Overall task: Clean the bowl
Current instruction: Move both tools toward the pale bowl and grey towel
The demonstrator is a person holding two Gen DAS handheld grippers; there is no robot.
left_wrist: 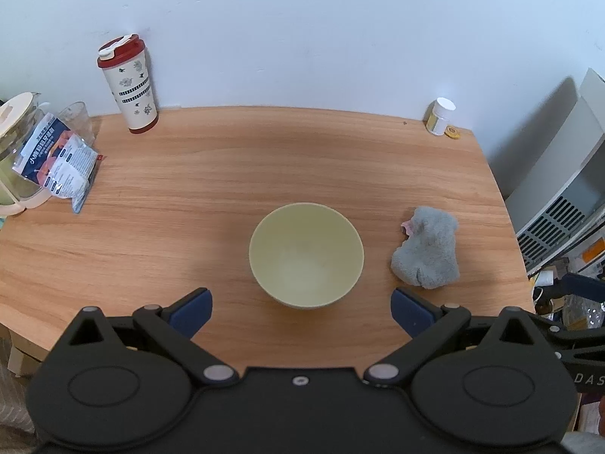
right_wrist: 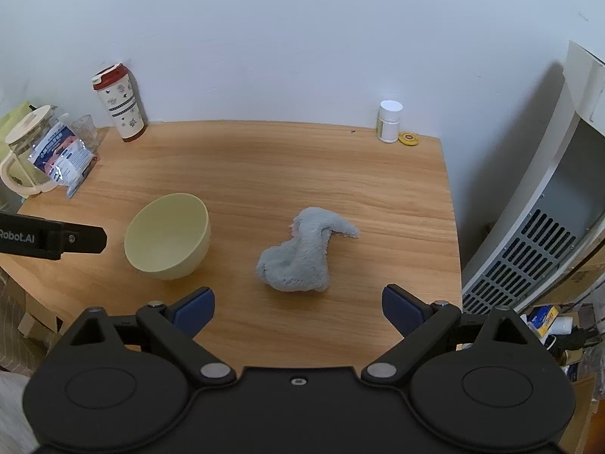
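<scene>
Both grippers hover wide apart and empty above the table (left_wrist: 264, 159), the cleaning not yet begun. The left gripper (left_wrist: 301, 312) faces the bowl (left_wrist: 306, 255), upright near the table's front edge; the right gripper (right_wrist: 298, 310) faces the cloth (right_wrist: 302, 257), untouched just beside the bowl. A tumbler (left_wrist: 128, 83), kettle (left_wrist: 17, 151), packets (left_wrist: 62, 162) and pill bottle (left_wrist: 440, 115) line the edges, well clear of the work.
</scene>
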